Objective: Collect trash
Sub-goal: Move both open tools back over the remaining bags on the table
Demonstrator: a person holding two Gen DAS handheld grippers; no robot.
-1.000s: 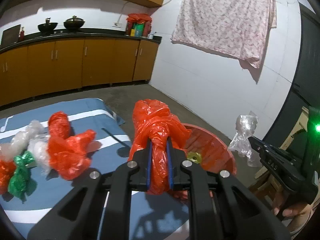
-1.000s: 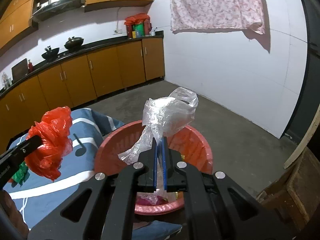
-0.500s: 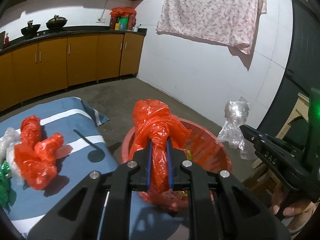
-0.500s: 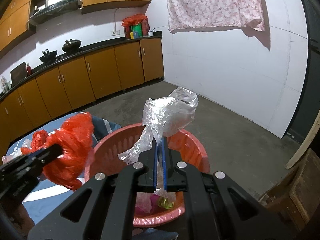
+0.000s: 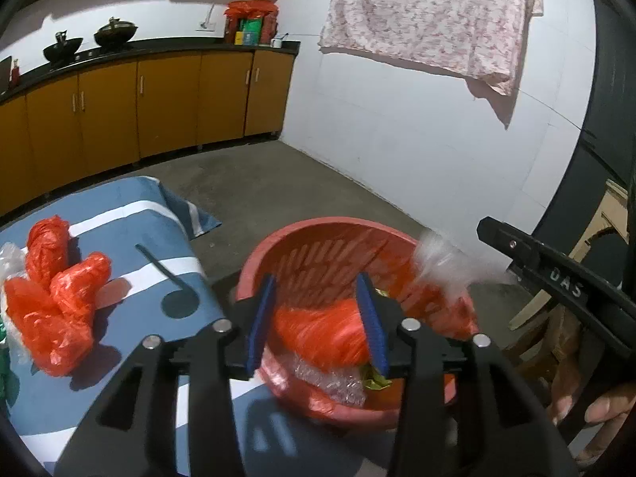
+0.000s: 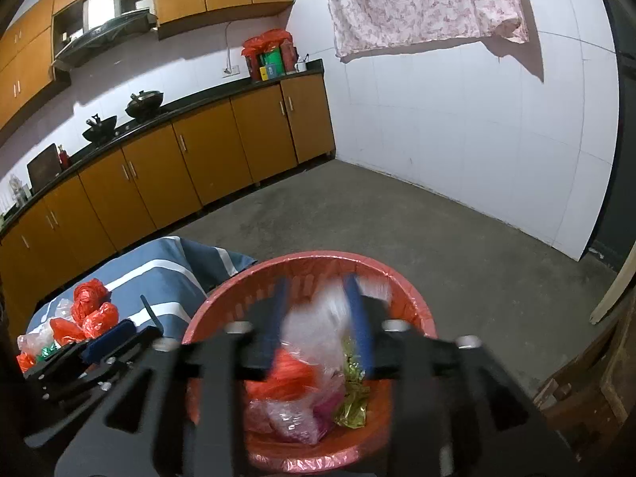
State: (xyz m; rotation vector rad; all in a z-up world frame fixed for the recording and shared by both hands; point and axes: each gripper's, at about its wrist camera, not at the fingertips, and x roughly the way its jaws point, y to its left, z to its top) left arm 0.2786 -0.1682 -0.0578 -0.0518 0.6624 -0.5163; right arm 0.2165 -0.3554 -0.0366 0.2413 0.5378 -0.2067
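Hanging over the red basket (image 5: 314, 238), my left gripper (image 5: 318, 318) has just been opening, and the orange bag (image 5: 318, 334) drops blurred between its pads, seemingly loose. My right gripper (image 6: 318, 318) has just been opening too, its clear bag (image 6: 318, 330) falling in. More bags (image 5: 55, 298) lie on the striped cloth (image 5: 131, 214).

Your blue cloth with white stripes (image 5: 131, 218) covers the table; on it lie red bags (image 5: 55, 290), a clear bag (image 6: 59, 310), green foil (image 6: 45, 351). The red basket (image 6: 401, 290) sits beside it.
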